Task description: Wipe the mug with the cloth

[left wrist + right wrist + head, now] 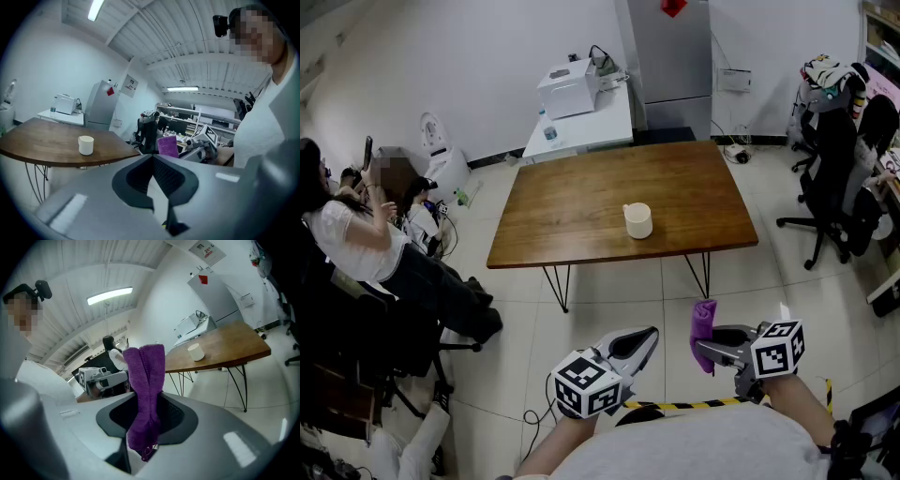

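A cream mug [637, 220] stands upright on the wooden table [581, 202], toward its near right side; it also shows in the left gripper view [86, 145] and the right gripper view [195, 352]. My right gripper [701, 349] is shut on a folded purple cloth [703, 323], which sticks up out of the jaws [146, 390]. My left gripper [649, 337] is shut with nothing in it. Both grippers hang over the floor in front of the table, well short of the mug. The cloth [168, 146] shows past the left jaws.
A person [356, 244] sits at the left by a black chair. A black office chair [839, 178] stands right of the table. A white side table with a printer [572, 89] and a grey cabinet [670, 56] stand behind. Yellow-black tape [703, 405] lies on the floor.
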